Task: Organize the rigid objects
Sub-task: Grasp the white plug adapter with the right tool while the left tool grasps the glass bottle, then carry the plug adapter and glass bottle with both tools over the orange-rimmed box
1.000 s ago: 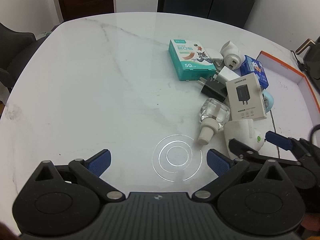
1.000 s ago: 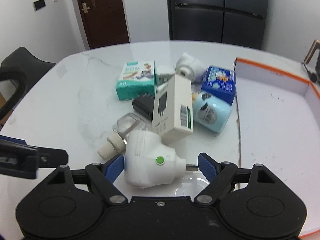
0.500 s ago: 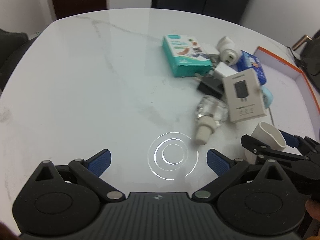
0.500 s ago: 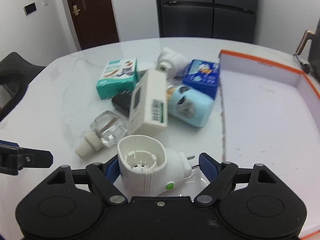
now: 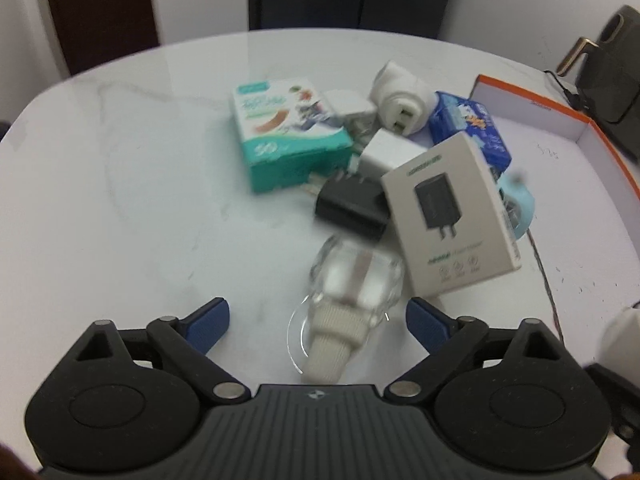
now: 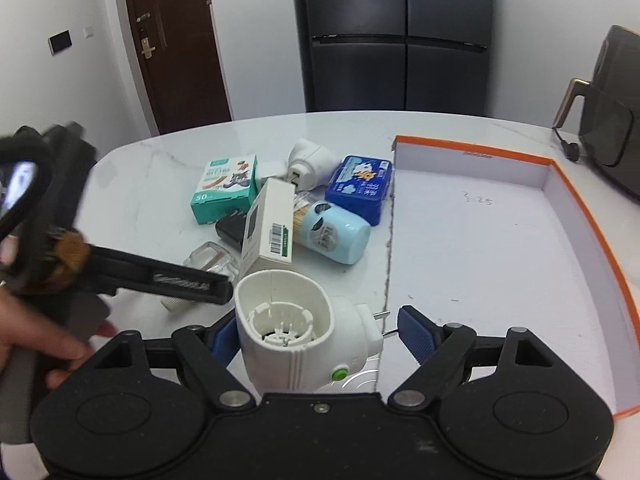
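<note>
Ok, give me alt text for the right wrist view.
The right gripper carries a white plug-in device between its jaws, lifted beside the open orange-rimmed box. Behind it on the marble table lies a cluster of small boxes, chargers and a pale blue canister; the left gripper reaches in from the left.

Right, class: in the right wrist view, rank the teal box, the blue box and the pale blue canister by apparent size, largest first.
1. pale blue canister, though it lies nearest the camera.
2-3. teal box and blue box look alike; I won't rank them.
</note>
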